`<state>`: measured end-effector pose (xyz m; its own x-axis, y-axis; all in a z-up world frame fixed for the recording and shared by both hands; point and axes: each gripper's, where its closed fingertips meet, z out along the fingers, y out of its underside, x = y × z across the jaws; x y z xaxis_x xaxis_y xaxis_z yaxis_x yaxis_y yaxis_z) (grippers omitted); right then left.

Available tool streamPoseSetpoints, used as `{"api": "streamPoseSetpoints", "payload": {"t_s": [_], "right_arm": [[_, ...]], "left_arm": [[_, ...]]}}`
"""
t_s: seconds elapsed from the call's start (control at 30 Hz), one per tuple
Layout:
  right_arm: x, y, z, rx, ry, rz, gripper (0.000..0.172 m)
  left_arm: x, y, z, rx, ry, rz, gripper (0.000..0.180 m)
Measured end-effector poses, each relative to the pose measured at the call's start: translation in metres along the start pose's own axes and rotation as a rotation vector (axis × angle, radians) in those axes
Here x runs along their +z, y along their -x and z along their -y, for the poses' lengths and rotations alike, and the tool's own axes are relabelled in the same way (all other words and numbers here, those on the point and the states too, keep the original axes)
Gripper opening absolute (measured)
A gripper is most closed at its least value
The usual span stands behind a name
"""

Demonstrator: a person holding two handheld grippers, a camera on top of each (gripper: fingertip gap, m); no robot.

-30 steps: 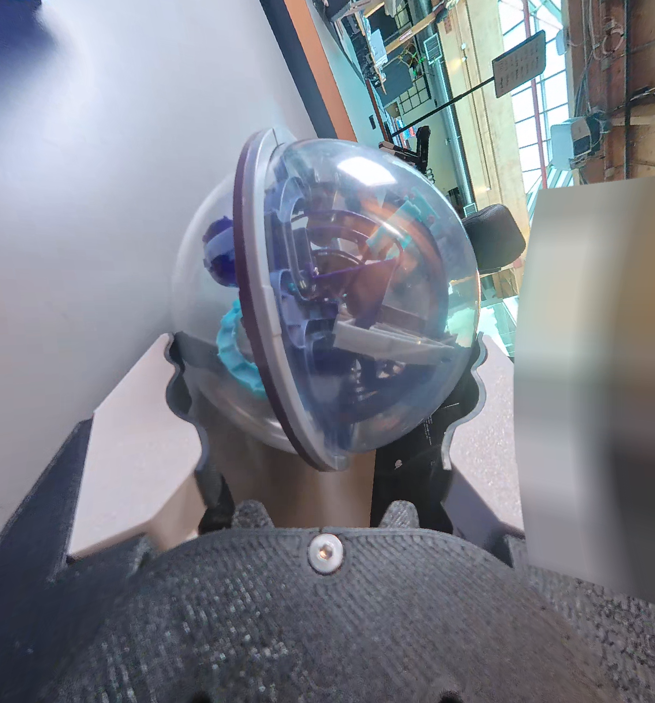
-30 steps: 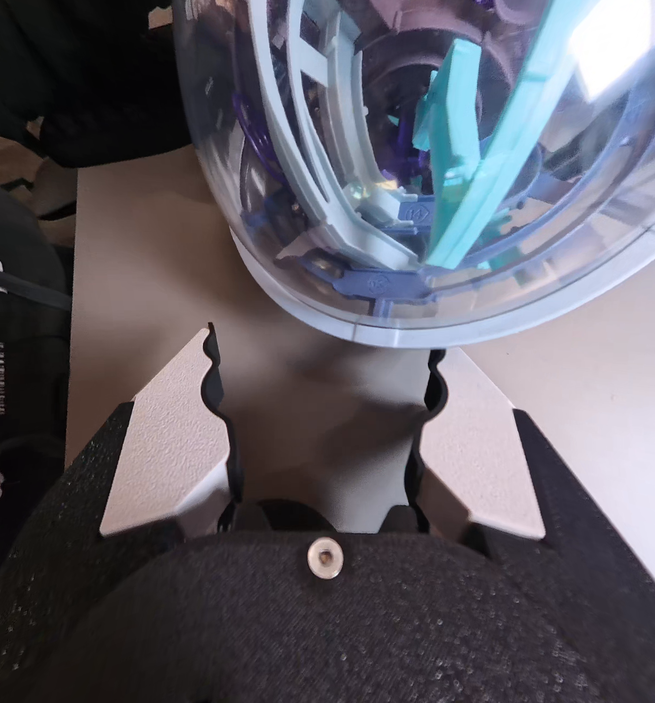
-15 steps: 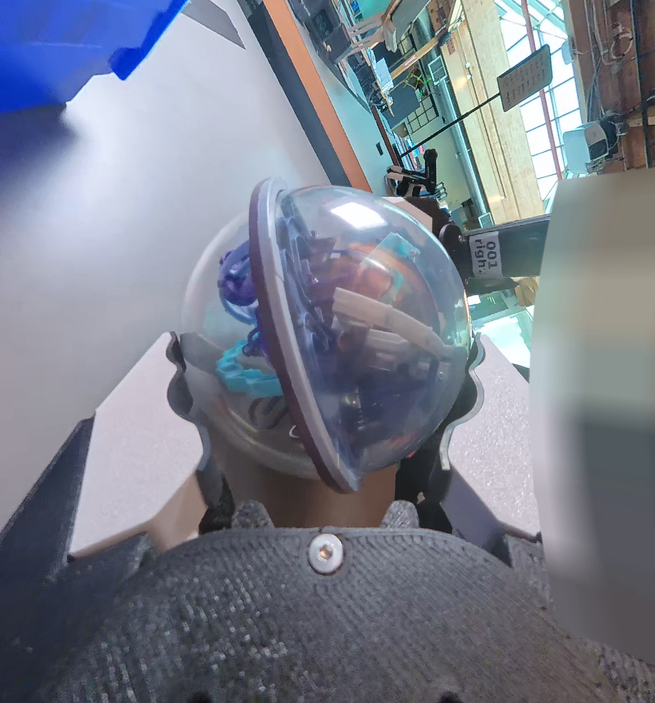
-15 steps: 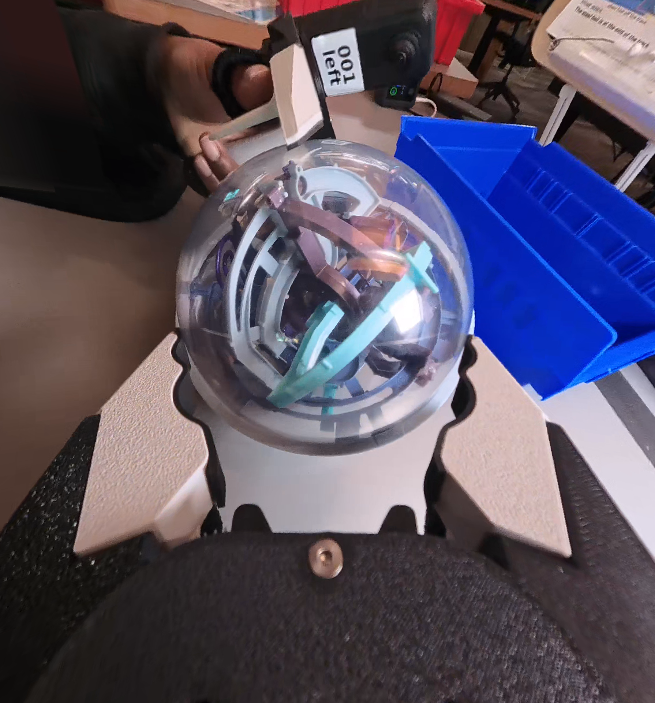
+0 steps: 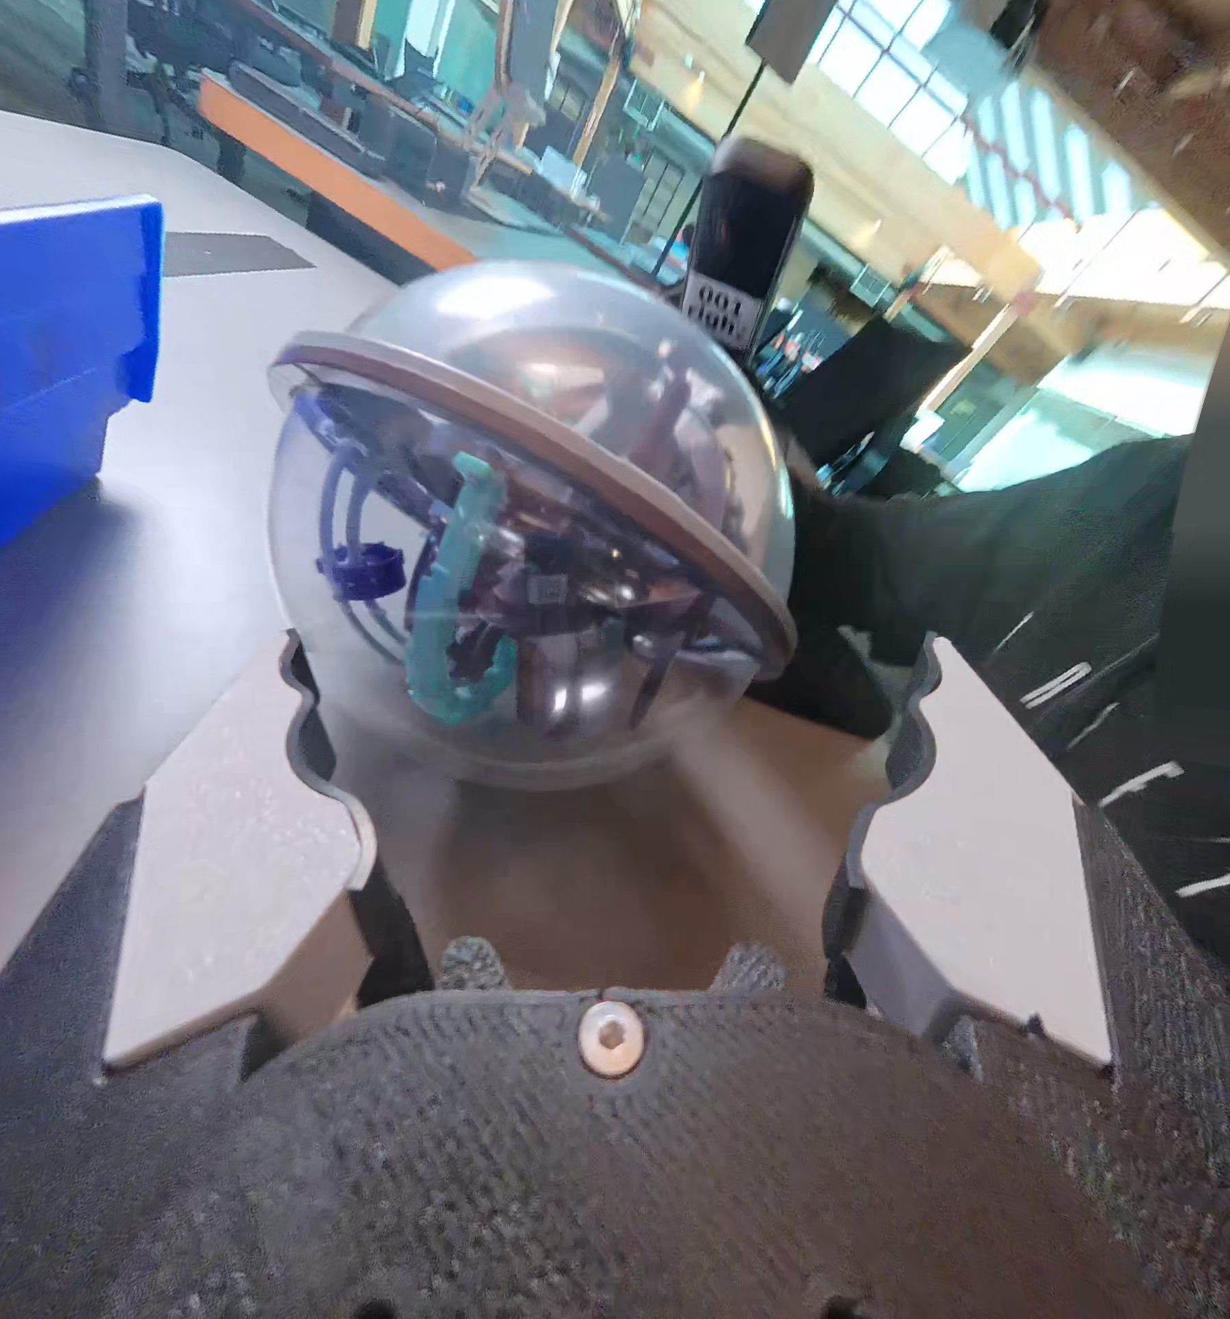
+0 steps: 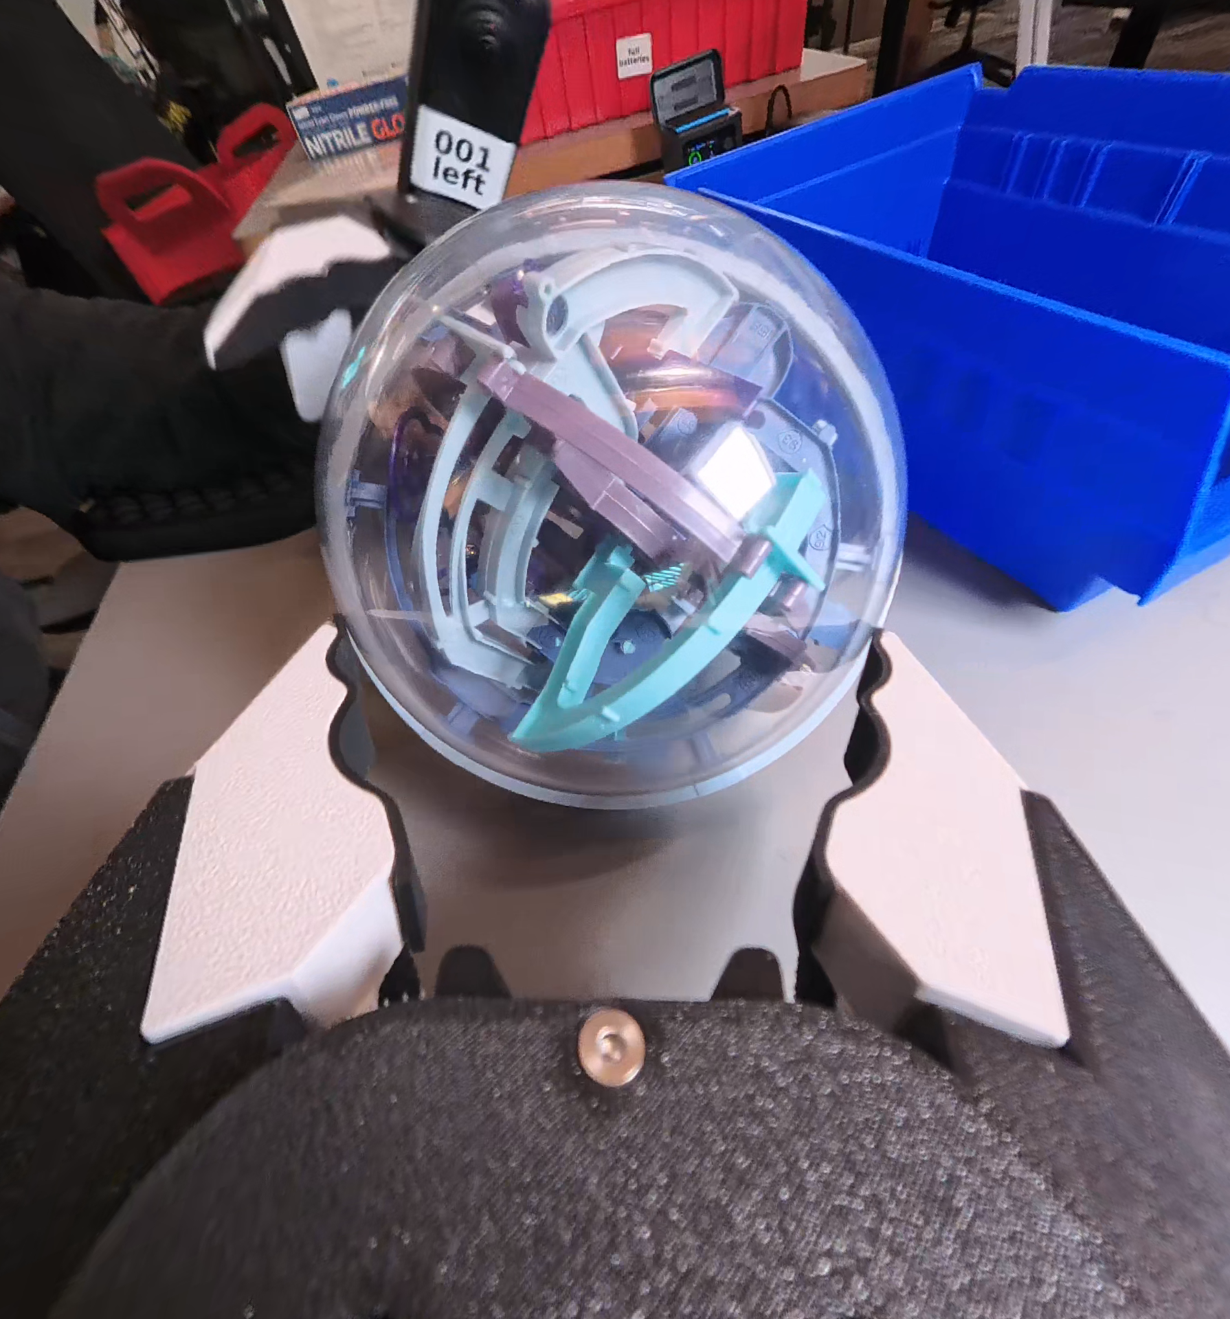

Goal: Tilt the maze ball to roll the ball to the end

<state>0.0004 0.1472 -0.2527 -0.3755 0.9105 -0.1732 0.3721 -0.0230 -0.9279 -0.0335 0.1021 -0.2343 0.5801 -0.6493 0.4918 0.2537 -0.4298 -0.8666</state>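
The maze ball [image 6: 608,492] is a clear sphere with teal, grey and purple tracks inside. It sits low over the pale table [image 6: 1097,749]. My right gripper [image 6: 608,635] is shut on it, with both black pads against its lower sides. In the left wrist view the maze ball [image 5: 526,528] lies ahead of my left gripper [image 5: 612,642], which is open wide. Its right fingertip [image 5: 919,685] stands clear of the sphere. The left gripper's body [image 6: 462,143] shows behind the ball in the right wrist view. I cannot pick out the small ball inside.
A blue bin [image 6: 1026,321] stands right of the ball and also shows in the left wrist view [image 5: 41,357]. A person's black sleeve [image 6: 98,400] reaches in from the left. Red boxes [image 6: 169,214] stand at the back.
My left gripper held the ball tilted in the air. My right gripper came around it and closed on it. The left then opened and drew back, and the ball came down level.
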Motion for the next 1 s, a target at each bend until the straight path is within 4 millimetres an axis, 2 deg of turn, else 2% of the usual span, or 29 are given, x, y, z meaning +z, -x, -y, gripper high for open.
{"api": "streamPoseSetpoints", "payload": {"t_s": [0.13, 0.3, 0.5, 0.63, 0.83, 1.0], "right_arm": [[-0.001, -0.005, 0.001, 0.072, -0.026, 0.012, 0.134], [0.0, -0.006, 0.001, 0.113, -0.039, 0.02, 0.134], [0.003, -0.003, -0.005, 0.137, -0.016, 0.038, 0.133], [0.003, -0.001, -0.01, 0.069, 0.014, 0.027, 0.132], [-0.007, -0.008, -0.001, -0.088, -0.002, -0.065, 0.133], [-0.007, -0.01, 0.001, -0.112, -0.016, -0.087, 0.133]], "left_arm": [[0.008, 0.013, -0.014, 0.159, 0.091, 0.115, 0.148], [0.014, 0.027, -0.019, 0.21, 0.124, 0.214, 0.139], [0.012, 0.026, -0.012, 0.23, 0.096, 0.22, 0.137], [0.01, 0.023, -0.011, 0.264, 0.09, 0.22, 0.136], [0.011, 0.022, -0.001, 0.246, 0.046, 0.222, 0.133], [0.013, 0.021, 0.01, 0.301, -0.015, 0.25, 0.13]]}}
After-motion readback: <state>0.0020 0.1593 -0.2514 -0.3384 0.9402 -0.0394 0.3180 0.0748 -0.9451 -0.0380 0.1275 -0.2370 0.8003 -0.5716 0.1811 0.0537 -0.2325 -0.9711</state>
